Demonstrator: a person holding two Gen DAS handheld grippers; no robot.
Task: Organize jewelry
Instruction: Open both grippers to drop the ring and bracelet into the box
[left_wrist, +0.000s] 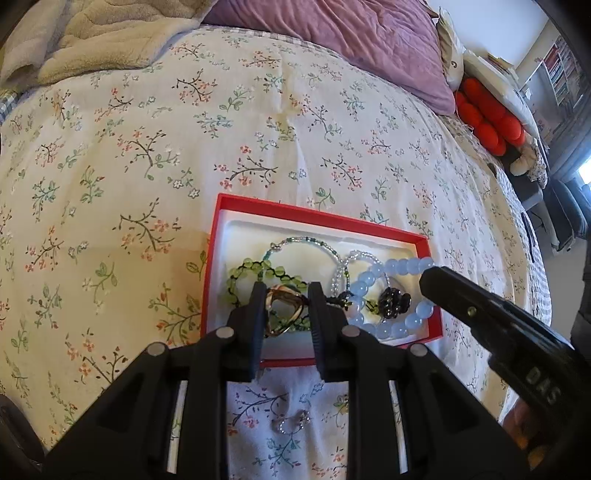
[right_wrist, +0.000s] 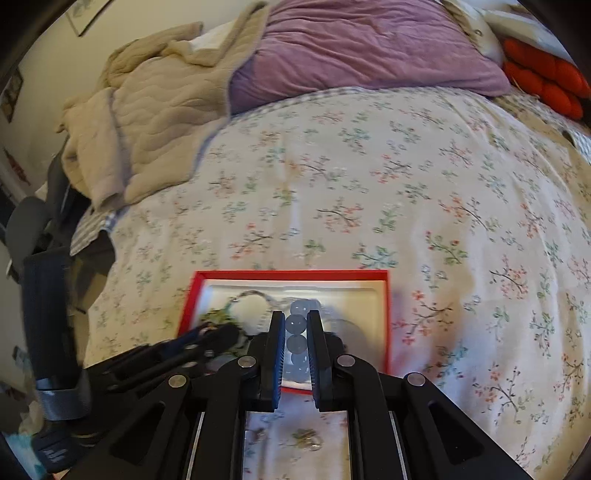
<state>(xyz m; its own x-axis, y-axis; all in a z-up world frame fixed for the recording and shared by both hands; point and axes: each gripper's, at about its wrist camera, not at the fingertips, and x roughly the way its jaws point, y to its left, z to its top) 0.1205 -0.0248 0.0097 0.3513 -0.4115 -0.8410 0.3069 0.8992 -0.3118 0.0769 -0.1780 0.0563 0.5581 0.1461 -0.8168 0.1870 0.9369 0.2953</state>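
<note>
Holding a gold ring (left_wrist: 282, 314) between its two fingers, the left tool (left_wrist: 283, 314) sits right over the near-left part of the red jewelry box (left_wrist: 314, 213), which lies on the floral bedspread (left_wrist: 147, 147). Inside the box's white tray there's a green bead bracelet (left_wrist: 247, 271), a thin teal-and-clear beaded strand (left_wrist: 310, 242), a clear seed-bead loop (left_wrist: 341, 271), and a chunky pale blue bead bracelet (left_wrist: 399, 267) with a dark charm (left_wrist: 395, 302) in the middle. The right tool (right_wrist: 295, 345) is over the box's right side, fingers nearly together with the blue beads showing in the gap; that view is blurry, so it looks clenched on the bracelet but I can't tell for sure. Couple of small silvery earrings (left_wrist: 291, 421) still lie on the bedspread just in front of the box. Purple pillow (left_wrist: 351, 40) and a beige quilted blanket (right_wrist: 147, 122) at the far end of the bed.
</note>
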